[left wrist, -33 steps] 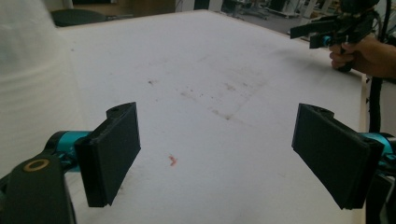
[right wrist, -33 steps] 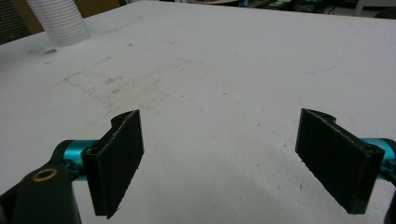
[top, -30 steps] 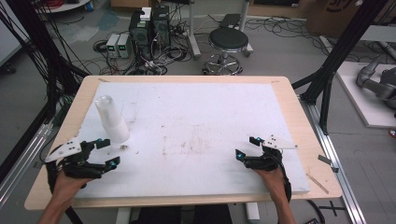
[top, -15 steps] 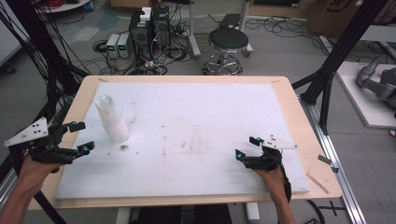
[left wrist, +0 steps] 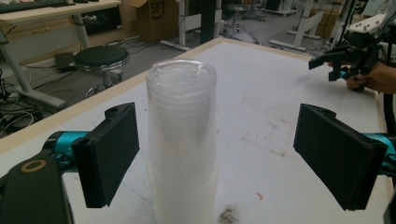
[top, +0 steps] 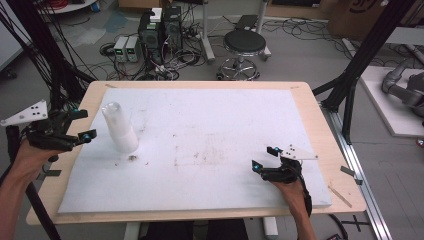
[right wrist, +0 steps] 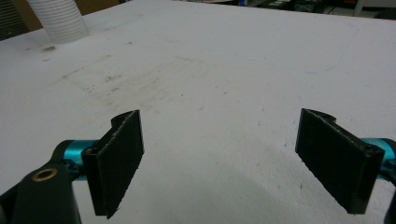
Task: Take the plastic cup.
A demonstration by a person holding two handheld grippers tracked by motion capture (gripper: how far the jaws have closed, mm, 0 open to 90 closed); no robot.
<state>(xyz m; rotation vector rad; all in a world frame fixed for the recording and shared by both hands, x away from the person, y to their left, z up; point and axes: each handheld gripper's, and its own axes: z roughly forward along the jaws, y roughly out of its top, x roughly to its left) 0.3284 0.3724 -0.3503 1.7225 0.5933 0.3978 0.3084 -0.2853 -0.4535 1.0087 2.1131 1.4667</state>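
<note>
Left gripper (top: 80, 125): mine, at the far left edge of the high view, lifted off the table's left rim; jaws apart, nothing between the pads. In the left gripper view my pads (left wrist: 109, 161) stand wide on either side of the cups, clear of them.

Cups (top: 120, 127): a stack of nested clear plastic cups, milky where the walls overlap, with fine rings down the side where the rims stack. In the high view it sits in the left-centre of the frame on the white sheet, just right of my left gripper. In the left gripper view (left wrist: 182, 140) it stands at the centre; in the right gripper view (right wrist: 58, 18) its ribbed lower part is in the upper left corner.

Axis: long axis roughly upright, open mouth at the top, base on the sheet; in the high view it leans a little to the upper left.

Writing: none that I can read on the cups; a brown box (left wrist: 161, 18) at the top of the left gripper view bears dark letters I cannot make out.

Sheet (top: 210, 125): white, scuffed with dark specks, a small dark crumb just below the cups.

Right gripper (top: 265, 159): mine, lower right of the high view, low over the sheet; jaws apart, bare sheet between the pads (right wrist: 116, 158).
</note>
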